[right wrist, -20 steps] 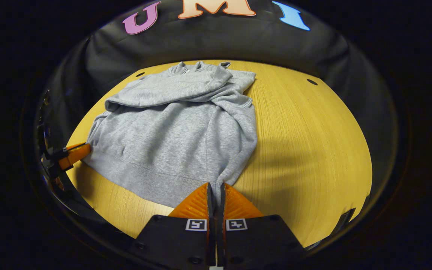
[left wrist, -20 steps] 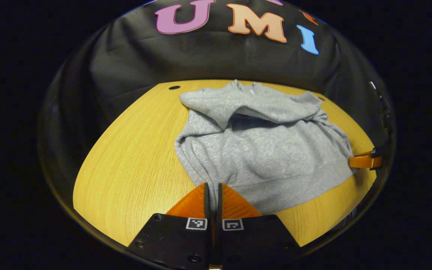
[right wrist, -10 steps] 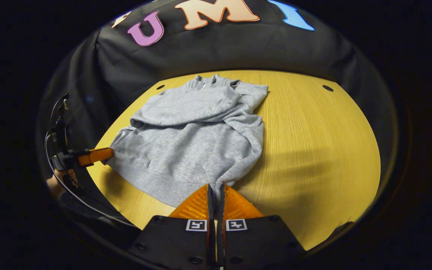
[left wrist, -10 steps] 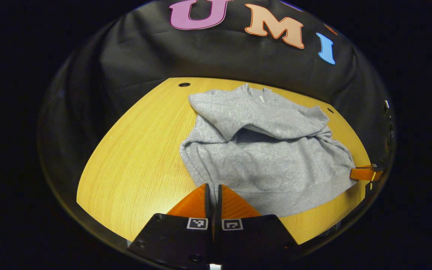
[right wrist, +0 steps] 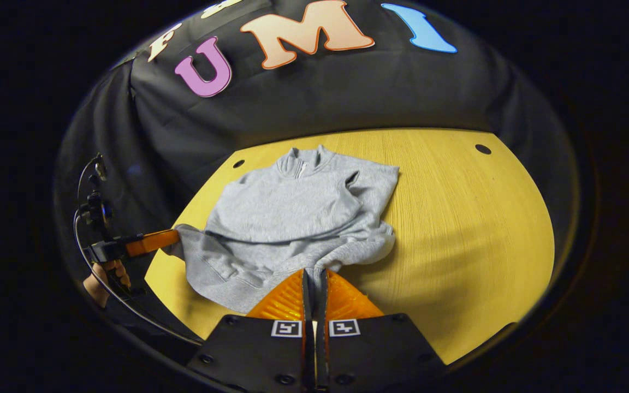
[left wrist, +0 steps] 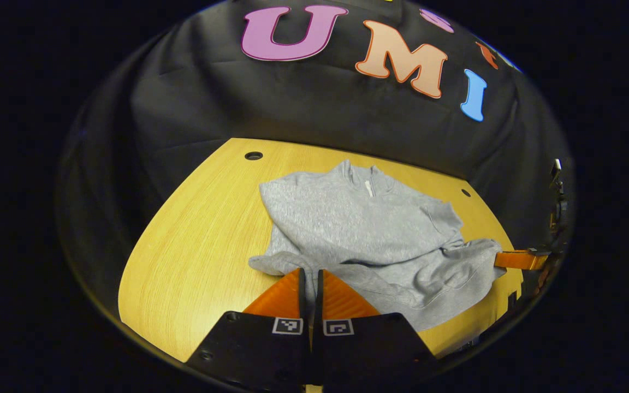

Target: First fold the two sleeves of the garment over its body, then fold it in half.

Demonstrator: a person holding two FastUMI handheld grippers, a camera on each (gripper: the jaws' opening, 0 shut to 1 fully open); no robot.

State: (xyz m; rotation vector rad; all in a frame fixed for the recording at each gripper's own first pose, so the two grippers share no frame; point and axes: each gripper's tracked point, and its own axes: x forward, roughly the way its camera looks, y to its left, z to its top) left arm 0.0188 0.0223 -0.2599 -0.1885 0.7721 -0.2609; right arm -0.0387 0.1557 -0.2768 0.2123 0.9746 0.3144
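A grey sweatshirt (left wrist: 363, 229) lies on the yellow wooden table (left wrist: 194, 256), collar toward the far wall, both sleeves folded over its body. Its bottom hem is lifted off the table and hangs in a sagging band toward the collar. My left gripper (left wrist: 309, 271) is shut on the hem's left corner. My right gripper (right wrist: 314, 271) is shut on the hem's right corner. In the right gripper view the sweatshirt (right wrist: 298, 213) spreads ahead and the left gripper (right wrist: 175, 236) shows at the left with a hand (right wrist: 101, 278). The right gripper (left wrist: 497, 258) shows at the right of the left gripper view.
Small round holes (left wrist: 253, 155) (right wrist: 482, 148) sit near the table's far corners. The black cloth wall (left wrist: 314, 109) stands just behind the table. Bare tabletop (right wrist: 467, 229) stretches to the right of the garment and also to its left.
Both grippers have risen and moved toward the collar, carrying the hem up off the table. The lower body of the sweatshirt has bunched and now covers less table.
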